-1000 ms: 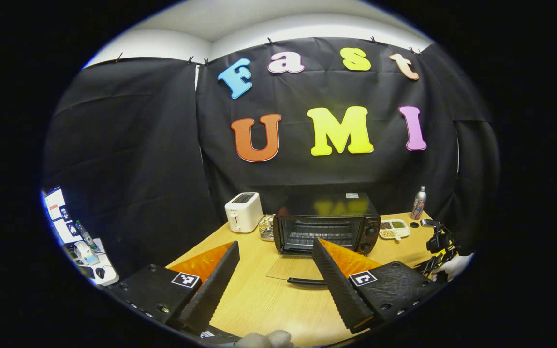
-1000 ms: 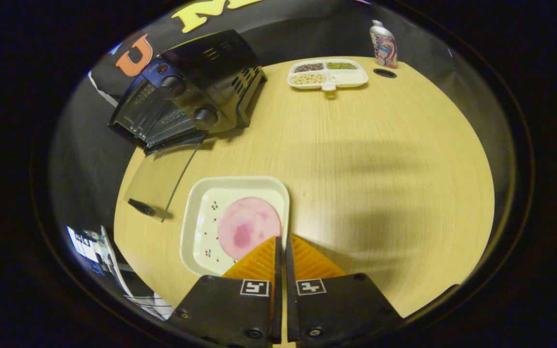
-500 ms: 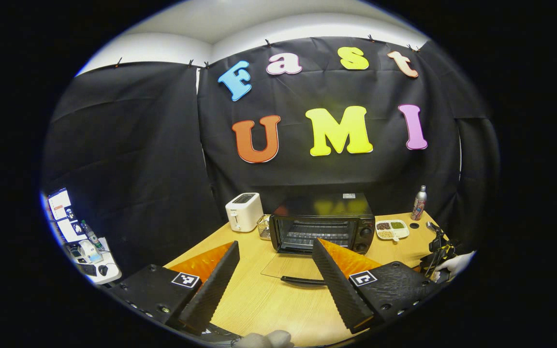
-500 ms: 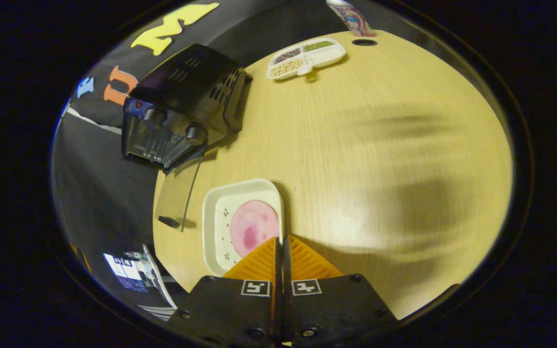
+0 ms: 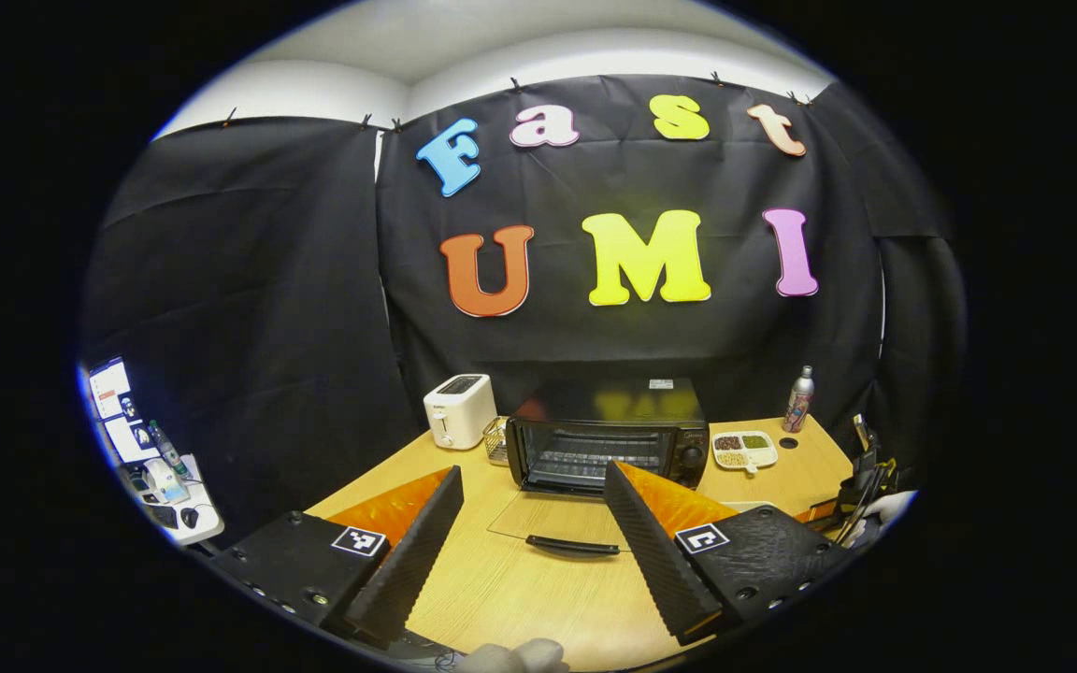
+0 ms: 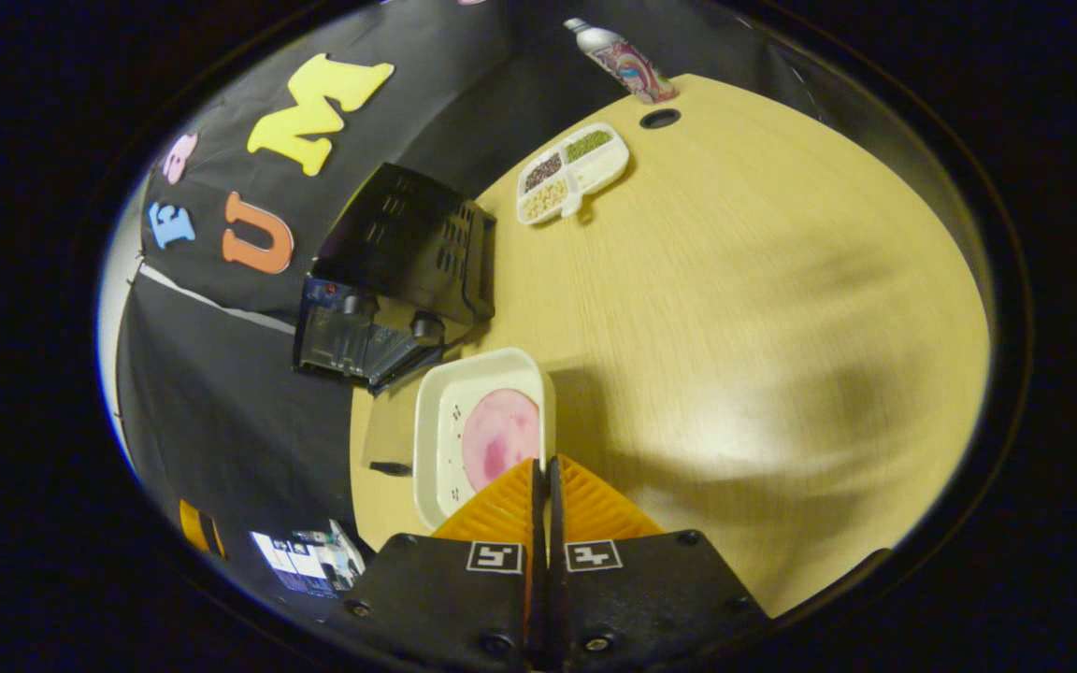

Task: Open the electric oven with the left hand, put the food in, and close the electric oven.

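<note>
Since a second ago the right tool (image 6: 543, 481) has carried the plate (image 6: 436, 439) up off the counter (image 6: 735, 308) and swung it toward the oven (image 6: 398, 271); the plate now overlaps the lowered door in the right gripper view, where earlier it lay flat and well short of it. The left tool (image 5: 534, 537) has drawn back a little, so the oven (image 5: 609, 435) sits smaller in its view.

Taking the oven as landmark: its glass door (image 5: 548, 519) lies folded down flat in front of it, handle (image 5: 571, 545) toward the person, and the rack inside is bare. So opening looks done. Loading seems under way and closing is left.

The plate, with the pink slice of food (image 6: 499, 437) on it, hangs in front of the oven and to its control-knob side, not yet inside. The right tool's fingers are pressed together on the plate's near rim. The left tool is spread wide with nothing between its fingers, hovering in front of the oven above the door.

Beside the oven stand a white toaster (image 5: 459, 409) on one side and a divided snack tray (image 5: 744, 449) and a bottle (image 5: 798, 399) on the other.
</note>
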`<state>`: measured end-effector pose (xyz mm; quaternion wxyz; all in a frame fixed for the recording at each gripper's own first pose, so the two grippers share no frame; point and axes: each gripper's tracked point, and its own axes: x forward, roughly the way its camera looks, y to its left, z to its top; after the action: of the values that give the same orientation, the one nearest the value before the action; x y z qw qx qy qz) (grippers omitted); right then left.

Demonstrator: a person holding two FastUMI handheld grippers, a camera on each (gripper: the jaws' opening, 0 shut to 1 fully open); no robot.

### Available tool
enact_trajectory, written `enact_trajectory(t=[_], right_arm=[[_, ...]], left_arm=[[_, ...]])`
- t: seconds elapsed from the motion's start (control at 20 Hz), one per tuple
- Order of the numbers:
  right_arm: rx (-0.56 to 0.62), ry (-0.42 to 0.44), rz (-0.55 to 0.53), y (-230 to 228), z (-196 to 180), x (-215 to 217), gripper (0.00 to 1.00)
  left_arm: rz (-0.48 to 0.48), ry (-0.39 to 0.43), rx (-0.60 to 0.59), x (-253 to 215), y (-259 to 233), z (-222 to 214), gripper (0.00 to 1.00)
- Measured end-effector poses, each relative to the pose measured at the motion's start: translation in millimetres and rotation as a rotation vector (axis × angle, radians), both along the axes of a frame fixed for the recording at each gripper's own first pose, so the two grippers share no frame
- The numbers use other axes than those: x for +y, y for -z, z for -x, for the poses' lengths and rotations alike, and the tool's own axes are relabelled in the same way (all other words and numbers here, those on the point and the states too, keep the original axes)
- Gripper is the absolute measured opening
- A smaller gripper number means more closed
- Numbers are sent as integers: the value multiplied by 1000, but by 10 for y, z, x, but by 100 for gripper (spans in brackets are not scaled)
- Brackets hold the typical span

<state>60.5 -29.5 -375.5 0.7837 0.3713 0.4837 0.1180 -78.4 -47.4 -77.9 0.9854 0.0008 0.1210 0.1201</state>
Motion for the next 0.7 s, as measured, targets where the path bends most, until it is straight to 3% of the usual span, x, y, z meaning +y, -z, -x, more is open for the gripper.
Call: enact_trajectory(t=[0.1,0.35,0.7], right_arm=[[-21,38,-18,-165,0,101,0],[-31,156,-100,-425,-102,612,3],[-97,386,-154,-501,-610,1569,3]], left_arm=[[-7,25,10,-8,42,-40,96],[-29,90,32,94,73,-139,97],[-41,187,33,491,86,-237,96]])
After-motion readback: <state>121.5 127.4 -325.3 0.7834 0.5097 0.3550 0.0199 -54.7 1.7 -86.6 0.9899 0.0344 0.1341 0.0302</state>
